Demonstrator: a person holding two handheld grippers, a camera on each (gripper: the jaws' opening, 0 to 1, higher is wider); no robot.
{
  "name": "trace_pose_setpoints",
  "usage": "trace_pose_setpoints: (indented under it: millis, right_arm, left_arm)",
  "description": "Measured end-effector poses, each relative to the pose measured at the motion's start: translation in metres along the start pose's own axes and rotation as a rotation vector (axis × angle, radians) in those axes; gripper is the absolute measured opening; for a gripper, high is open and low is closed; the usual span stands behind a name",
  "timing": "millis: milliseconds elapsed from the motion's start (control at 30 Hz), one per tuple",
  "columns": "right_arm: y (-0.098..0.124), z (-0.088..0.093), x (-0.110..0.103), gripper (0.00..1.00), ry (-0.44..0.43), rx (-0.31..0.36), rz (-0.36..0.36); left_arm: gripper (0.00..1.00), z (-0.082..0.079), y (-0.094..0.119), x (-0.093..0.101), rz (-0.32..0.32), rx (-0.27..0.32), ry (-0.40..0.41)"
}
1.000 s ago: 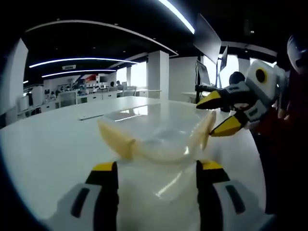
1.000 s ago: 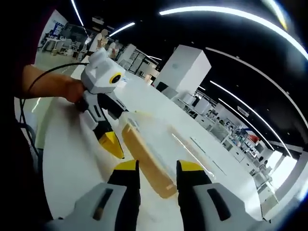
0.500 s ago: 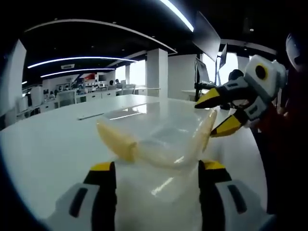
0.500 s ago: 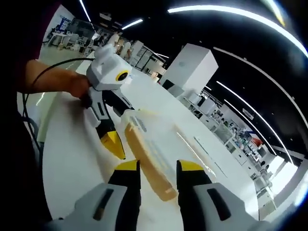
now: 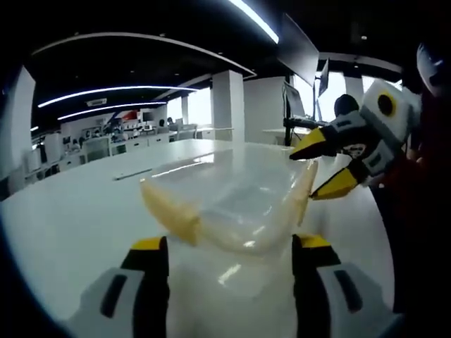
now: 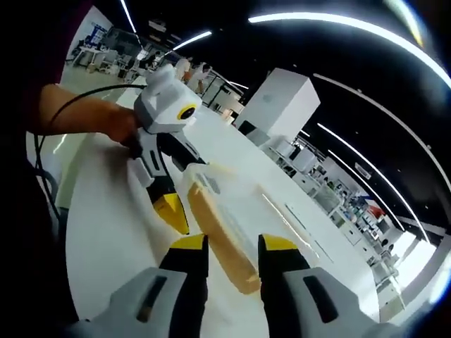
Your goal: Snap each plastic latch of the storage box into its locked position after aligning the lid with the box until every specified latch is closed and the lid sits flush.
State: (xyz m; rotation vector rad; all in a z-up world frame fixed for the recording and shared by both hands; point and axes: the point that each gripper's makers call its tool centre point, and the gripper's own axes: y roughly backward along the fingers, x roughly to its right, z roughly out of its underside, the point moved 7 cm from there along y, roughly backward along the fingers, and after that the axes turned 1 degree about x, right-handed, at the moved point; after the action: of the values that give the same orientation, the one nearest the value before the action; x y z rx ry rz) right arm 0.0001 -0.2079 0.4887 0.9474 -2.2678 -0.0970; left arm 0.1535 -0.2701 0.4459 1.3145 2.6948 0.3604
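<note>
A clear plastic storage box [image 5: 232,204] with its lid on lies on a white table [image 5: 77,211]. It has a cream latch on its left end [image 5: 169,211] and another on its right end [image 5: 304,189]. My left gripper [image 5: 231,245] is open, its jaws standing wide on either side of the box's near end. My right gripper [image 5: 310,172] comes in from the right, open, with the right latch's tip between its jaws. In the right gripper view, the cream latch [image 6: 218,236] runs between my right gripper's [image 6: 234,244] jaws, and the left gripper [image 6: 165,123] sits beside the box [image 6: 246,204].
A person's hand [image 6: 116,127] holds the left gripper, with a black cable behind it. The white table [image 6: 106,232] stretches far out around the box. Office desks, a white pillar [image 5: 229,105] and monitors [image 5: 303,105] stand beyond the table.
The box now looks nearer and larger between the left gripper's jaws. The left gripper has shifted slightly along the box in the right gripper view. The jaw gaps look unchanged.
</note>
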Motion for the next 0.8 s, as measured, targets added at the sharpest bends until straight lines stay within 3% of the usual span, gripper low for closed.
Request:
trace_pose_setpoints:
  millis: [333,500,633,800]
  right_arm:
    - [0.012,0.004,0.003,0.31,-0.041,0.014,0.013]
    - [0.017,0.006,0.011,0.37,-0.106,0.048,-0.001]
    - [0.017,0.003,0.015,0.47,-0.219,0.122,-0.065]
    - [0.019,-0.003,0.031,0.51,-0.312,0.196,-0.131]
  left_arm:
    - [0.69,-0.004,0.006,0.003,-0.01,0.01,-0.022]
    - [0.64,-0.005,0.013,0.004,-0.009,0.024,-0.018]
    - [0.64,-0.007,0.016,0.006,0.0,0.039,-0.014]
    - [0.65,-0.007,0.018,0.008,0.002,0.033,-0.022]
